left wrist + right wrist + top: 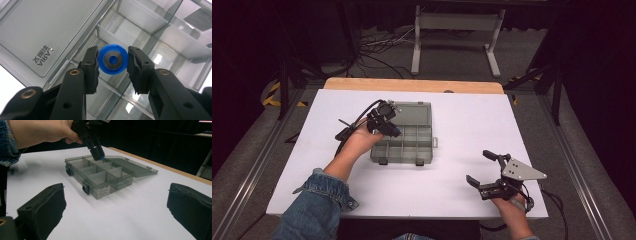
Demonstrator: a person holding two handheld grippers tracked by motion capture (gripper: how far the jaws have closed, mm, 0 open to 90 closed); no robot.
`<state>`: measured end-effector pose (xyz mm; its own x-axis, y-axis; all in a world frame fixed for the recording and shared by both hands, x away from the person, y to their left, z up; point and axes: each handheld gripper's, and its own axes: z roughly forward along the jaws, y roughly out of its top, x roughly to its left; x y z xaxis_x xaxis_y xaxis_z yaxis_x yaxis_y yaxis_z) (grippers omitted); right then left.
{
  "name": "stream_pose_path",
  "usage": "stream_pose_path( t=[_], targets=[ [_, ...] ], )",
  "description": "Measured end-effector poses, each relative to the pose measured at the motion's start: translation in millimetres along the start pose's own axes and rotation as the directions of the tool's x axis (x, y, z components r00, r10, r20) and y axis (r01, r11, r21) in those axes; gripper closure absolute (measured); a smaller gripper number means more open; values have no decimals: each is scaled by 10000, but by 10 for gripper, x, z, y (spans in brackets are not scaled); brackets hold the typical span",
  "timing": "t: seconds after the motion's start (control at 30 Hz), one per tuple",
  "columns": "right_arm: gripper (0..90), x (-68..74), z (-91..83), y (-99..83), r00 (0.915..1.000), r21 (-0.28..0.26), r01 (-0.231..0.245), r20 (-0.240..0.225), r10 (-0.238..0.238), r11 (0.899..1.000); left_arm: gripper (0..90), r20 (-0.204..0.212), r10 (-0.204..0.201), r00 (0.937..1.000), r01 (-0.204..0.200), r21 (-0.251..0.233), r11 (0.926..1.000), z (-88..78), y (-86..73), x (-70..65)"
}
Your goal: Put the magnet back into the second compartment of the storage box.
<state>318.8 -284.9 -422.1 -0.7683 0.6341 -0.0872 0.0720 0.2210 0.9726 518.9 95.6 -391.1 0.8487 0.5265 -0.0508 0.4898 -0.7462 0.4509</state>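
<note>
While the left gripper (113, 61) hangs over the open organizer box (422, 112), its jaws pinch a blue wheel (113, 59) — right gripper (484, 170) wide apart, near right.

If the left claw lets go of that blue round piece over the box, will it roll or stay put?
The blue round piece looks disc-shaped, so on edge it may roll briefly. The compartment walls of the organizer box should probably stop it. It seems stiff: the left claw squeezes it without visible deformation.
</note>
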Motion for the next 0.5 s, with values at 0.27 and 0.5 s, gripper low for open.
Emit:
stream_pose_path(
  t=[0.27,0.5],
  targets=[
    [25,1,2,-2,10000,63,-24,-21,24,10000,621,158,-45,9999,43,157,9999,56,-12,16],
    [25,3,0,-1,10000,54,-25,-31,25,10000,620,194,-8,9998,1,340,9994,91,-4,16]
  ],
)
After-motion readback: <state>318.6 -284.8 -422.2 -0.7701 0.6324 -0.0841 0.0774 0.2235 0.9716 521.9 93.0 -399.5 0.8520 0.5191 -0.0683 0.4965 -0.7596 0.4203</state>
